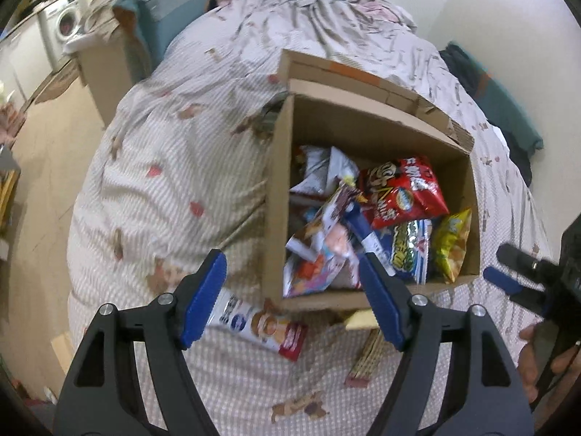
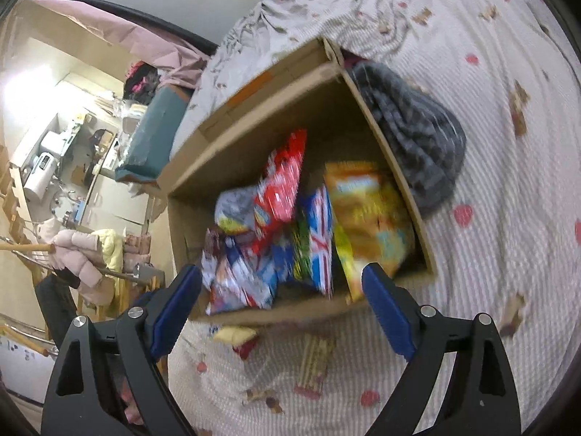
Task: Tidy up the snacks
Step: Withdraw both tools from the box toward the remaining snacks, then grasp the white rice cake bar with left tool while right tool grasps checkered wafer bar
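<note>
An open cardboard box (image 1: 276, 189) (image 2: 385, 152) sits on the bed, filled with snack packs: a red chips bag (image 1: 403, 192) (image 2: 283, 178), a yellow bag (image 1: 450, 243), an orange-yellow bag (image 2: 366, 210) and a flag-printed pack (image 2: 321, 239). On the quilt in front of it lie a white, blue and red biscuit pack (image 1: 261, 327), a small yellow packet (image 2: 234, 334) and a striped beige pack (image 1: 366, 359) (image 2: 314, 367). My left gripper (image 1: 290, 254) hangs open over the box's near wall. My right gripper (image 2: 283, 272) (image 1: 508, 276) is also open and empty, above the near side.
The bed's striped quilt (image 1: 163, 181) drops off at the left to a bare floor (image 1: 47, 167). A grey knit garment (image 2: 417, 138) lies against the box's right wall. A teal cushion (image 1: 170, 11) and a washing machine (image 1: 65, 25) stand beyond the bed.
</note>
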Demonstrator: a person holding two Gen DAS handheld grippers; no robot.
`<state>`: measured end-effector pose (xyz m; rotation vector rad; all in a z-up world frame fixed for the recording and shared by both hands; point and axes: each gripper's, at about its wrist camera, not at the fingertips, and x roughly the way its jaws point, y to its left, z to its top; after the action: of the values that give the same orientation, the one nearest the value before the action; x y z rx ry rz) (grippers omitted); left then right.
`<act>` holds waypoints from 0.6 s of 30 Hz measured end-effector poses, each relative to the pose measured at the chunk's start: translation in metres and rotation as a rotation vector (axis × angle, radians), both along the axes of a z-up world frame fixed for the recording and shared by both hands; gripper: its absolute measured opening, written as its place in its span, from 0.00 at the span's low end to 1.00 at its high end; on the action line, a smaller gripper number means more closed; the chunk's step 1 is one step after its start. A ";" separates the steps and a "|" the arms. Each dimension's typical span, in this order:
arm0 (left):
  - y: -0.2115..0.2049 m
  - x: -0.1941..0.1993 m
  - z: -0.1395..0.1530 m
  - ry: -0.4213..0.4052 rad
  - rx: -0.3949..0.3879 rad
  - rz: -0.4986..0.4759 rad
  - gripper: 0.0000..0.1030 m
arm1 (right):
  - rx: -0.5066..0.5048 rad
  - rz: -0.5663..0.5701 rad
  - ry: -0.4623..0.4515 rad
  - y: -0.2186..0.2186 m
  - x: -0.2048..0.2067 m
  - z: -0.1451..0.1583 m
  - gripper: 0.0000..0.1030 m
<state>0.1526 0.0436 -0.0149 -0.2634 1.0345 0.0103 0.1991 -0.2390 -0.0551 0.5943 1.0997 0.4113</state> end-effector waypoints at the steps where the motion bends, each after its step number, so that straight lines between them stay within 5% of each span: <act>1: 0.003 -0.004 0.000 0.001 0.008 0.010 0.70 | -0.002 0.003 0.006 0.002 -0.004 -0.002 0.89; 13: 0.049 -0.052 -0.014 0.048 0.011 0.205 0.70 | -0.118 0.129 0.219 0.067 -0.033 -0.078 0.87; 18: 0.066 -0.061 -0.036 0.119 -0.020 0.301 0.70 | -0.239 0.153 0.266 0.088 -0.035 -0.105 0.67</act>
<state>0.0914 0.1093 -0.0508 -0.4387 1.1056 0.2910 0.1636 -0.1505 -0.1597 0.3604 1.4324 0.3318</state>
